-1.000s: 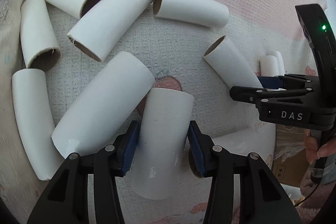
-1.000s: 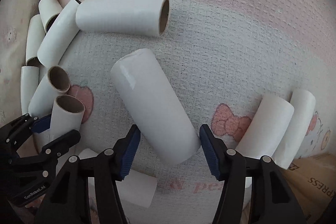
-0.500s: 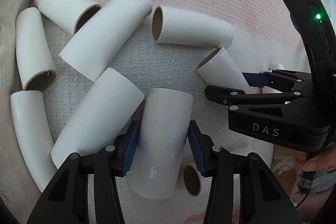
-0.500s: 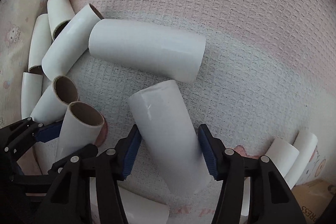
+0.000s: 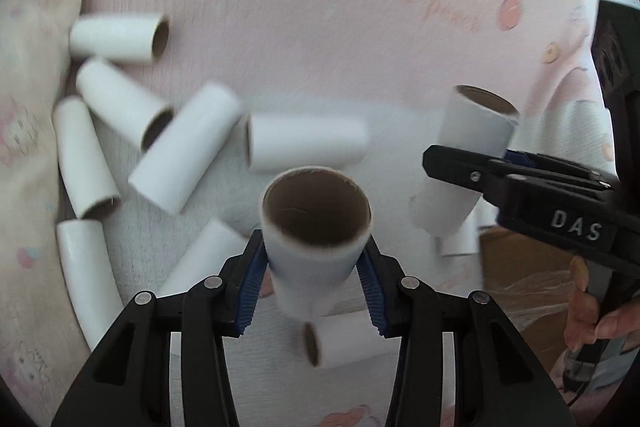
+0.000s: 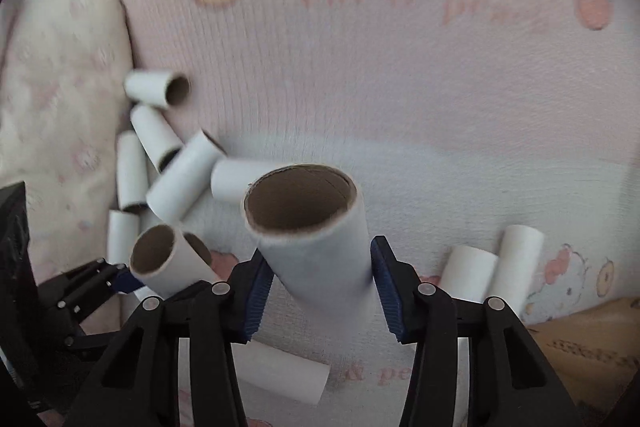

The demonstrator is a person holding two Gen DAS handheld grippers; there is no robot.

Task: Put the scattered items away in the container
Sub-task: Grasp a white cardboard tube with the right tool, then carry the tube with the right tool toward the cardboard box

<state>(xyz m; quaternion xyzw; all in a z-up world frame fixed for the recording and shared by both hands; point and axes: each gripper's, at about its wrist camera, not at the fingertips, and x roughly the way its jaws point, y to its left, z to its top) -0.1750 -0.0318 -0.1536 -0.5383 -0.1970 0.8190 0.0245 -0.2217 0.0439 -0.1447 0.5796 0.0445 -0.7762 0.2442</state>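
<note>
We are carrying a cardboard tube in each closing gripper, left gripper [image 5: 310,281] and right gripper [image 6: 320,291] both clamped, next needing the cardboard box [image 6: 596,343] below-right.

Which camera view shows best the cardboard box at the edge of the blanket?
The left wrist view: there the cardboard box shows a brown side and its opening, behind the right gripper. The right wrist view shows only a brown corner at the lower right edge.
</note>
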